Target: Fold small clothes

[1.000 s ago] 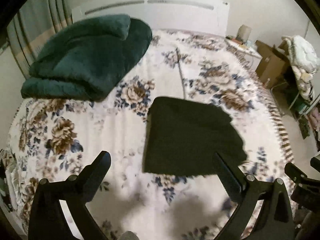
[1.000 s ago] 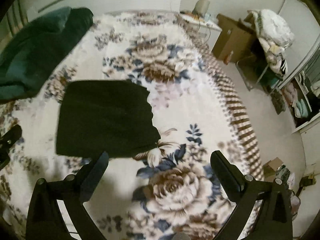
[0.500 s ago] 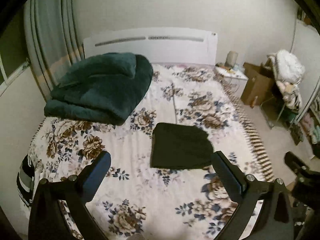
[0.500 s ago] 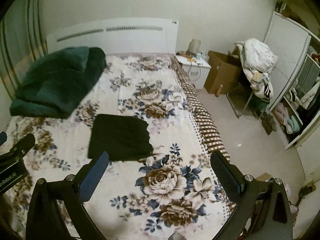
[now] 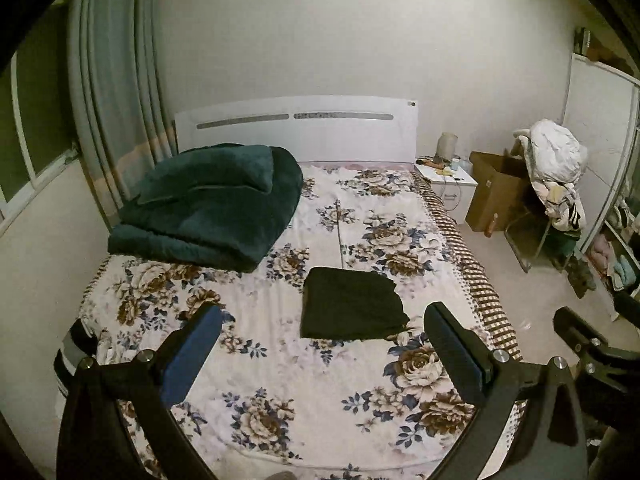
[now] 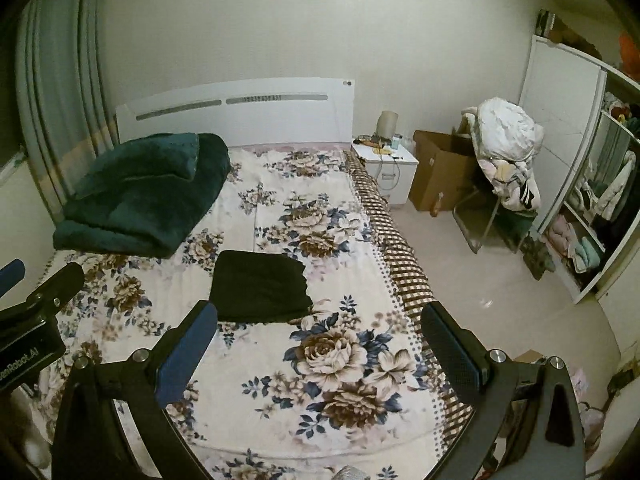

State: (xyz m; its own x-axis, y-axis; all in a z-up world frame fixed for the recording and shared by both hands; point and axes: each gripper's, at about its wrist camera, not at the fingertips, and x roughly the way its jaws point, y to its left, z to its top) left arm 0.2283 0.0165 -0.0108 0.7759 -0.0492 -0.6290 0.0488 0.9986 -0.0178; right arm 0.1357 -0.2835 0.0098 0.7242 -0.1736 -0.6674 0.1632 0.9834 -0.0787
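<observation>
A black garment point(image 5: 351, 304) lies folded into a flat rectangle in the middle of the floral bed point(image 5: 280, 392); the right wrist view shows the same garment point(image 6: 260, 286). My left gripper point(image 5: 322, 328) is open and empty, held high and well back from the garment. My right gripper point(image 6: 320, 326) is open and empty too, far above the foot of the bed. Part of the right gripper point(image 5: 580, 340) shows at the right edge of the left wrist view, and the left gripper point(image 6: 36, 300) shows at the left edge of the right wrist view.
A thick dark green blanket point(image 5: 208, 204) is piled at the head of the bed on the left. A white nightstand point(image 5: 450, 184), a cardboard box point(image 5: 496, 196) and a chair heaped with clothes point(image 5: 556, 168) stand right of the bed. Open shelves point(image 6: 592, 216) line the right wall.
Both grippers have pulled up and back from the bed, so the black garment looks much smaller and the whole room comes into view. The garment has stayed in place.
</observation>
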